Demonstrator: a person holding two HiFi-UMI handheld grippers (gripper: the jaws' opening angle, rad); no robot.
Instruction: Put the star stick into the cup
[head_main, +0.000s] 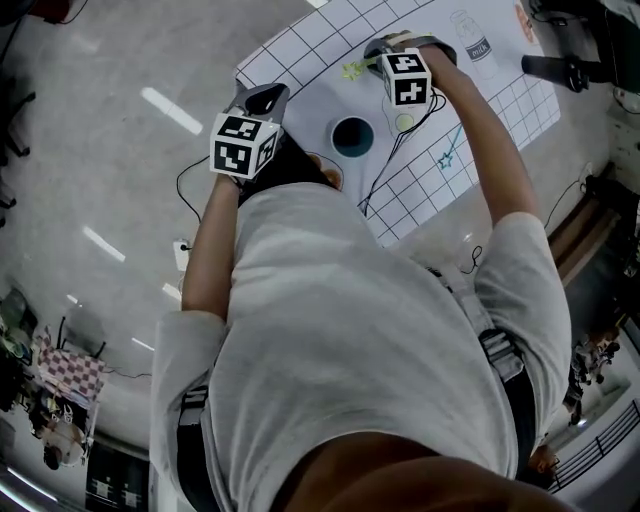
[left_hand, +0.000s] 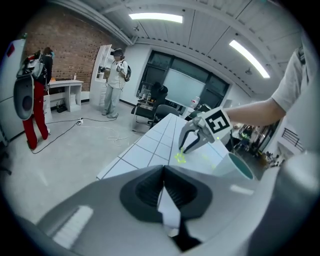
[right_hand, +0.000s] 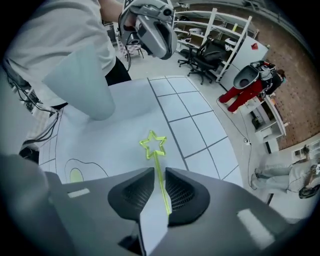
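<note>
**White grid table: star stick in the right gripper**

A white table with black grid lines stands in an office room with a brick wall. A bottle drawing on it seems to carry the word "milk". Near the right edge there is a blue star shape; I cannot tell if it is printed or real.

There is one green star stick. The right gripper pinches its thin shaft between nearly closed jaws. The stick runs along the jaws with its star end pointing down at the table, beyond the cup.

The one cup stands upright on the plain middle part, mouth up.

The left gripper has its jaws pressed together with nothing between them, at the near left corner.
</note>
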